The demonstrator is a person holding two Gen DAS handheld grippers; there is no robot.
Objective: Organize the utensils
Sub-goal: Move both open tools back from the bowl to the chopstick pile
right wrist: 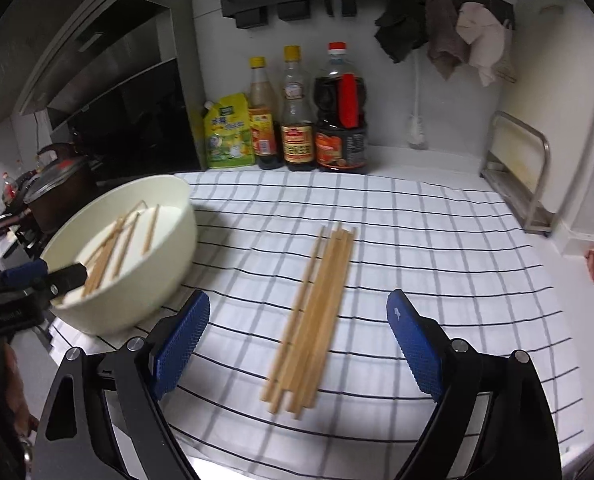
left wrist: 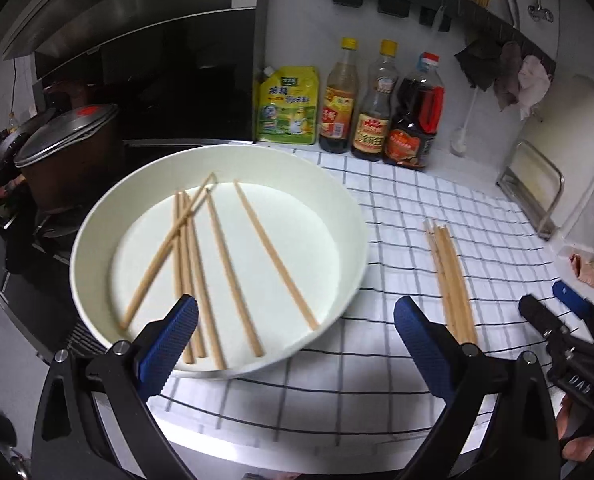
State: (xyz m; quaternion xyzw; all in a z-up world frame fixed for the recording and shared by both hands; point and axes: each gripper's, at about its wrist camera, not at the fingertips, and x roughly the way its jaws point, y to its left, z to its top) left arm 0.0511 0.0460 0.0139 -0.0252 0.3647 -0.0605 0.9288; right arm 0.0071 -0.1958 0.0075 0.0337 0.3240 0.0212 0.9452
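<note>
L gripper [left wrist: 297,320] agape, bowl [left wrist: 97,216] chopsticks [left wrist: 233,264] countable

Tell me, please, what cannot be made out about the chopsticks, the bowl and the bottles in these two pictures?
- Chopsticks in the bowl: in the left wrist view the left gripper finger covers some near ends; in the right wrist view the wall hides most of them.
- Pile on the cloth: blurred, so the count is uncertain.
- Bottles: label text too small to read.
- Right gripper: mostly cut off by the left wrist view's edge.
</note>
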